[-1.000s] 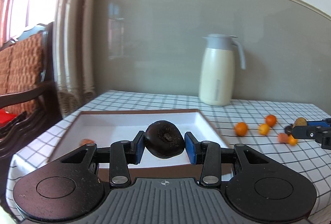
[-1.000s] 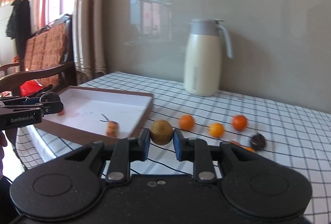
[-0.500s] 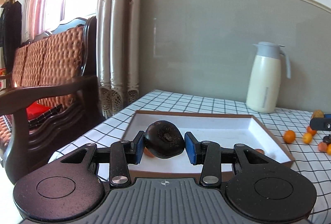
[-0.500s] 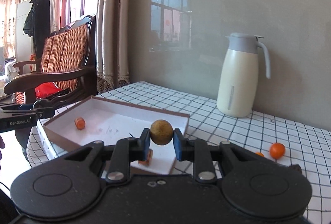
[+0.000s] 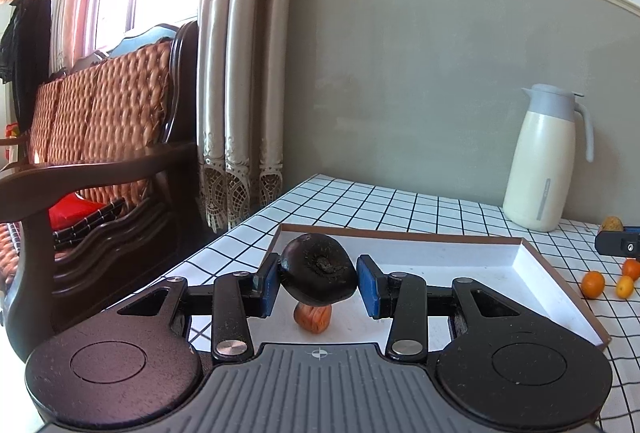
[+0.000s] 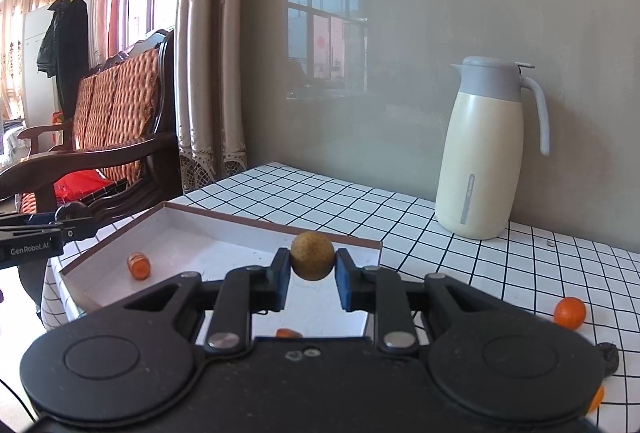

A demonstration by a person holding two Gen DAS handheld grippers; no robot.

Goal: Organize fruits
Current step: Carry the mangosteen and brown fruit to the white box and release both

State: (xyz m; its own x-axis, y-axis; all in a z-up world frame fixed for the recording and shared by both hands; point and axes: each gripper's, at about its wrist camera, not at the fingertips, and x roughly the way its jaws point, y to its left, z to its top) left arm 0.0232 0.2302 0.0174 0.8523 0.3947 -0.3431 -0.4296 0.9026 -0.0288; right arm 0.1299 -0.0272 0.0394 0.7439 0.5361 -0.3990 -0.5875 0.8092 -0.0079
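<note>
My left gripper is shut on a dark wrinkled fruit, held over the near left part of the white tray. A reddish-orange fruit lies in the tray just beneath it. In the right wrist view my right gripper is shut on a small round tan fruit above the tray's right side. An orange fruit rests at the tray's left end, another shows under my right gripper. The left gripper appears at the far left there.
A cream thermos jug stands at the back of the checked tablecloth. Loose orange fruits lie right of the tray, one orange and a dark fruit near my right gripper. A wooden sofa and curtain stand left.
Both grippers moved left with their fruits: the left from the tray's middle to its left end, the right from the loose fruits on the cloth to above the tray.
</note>
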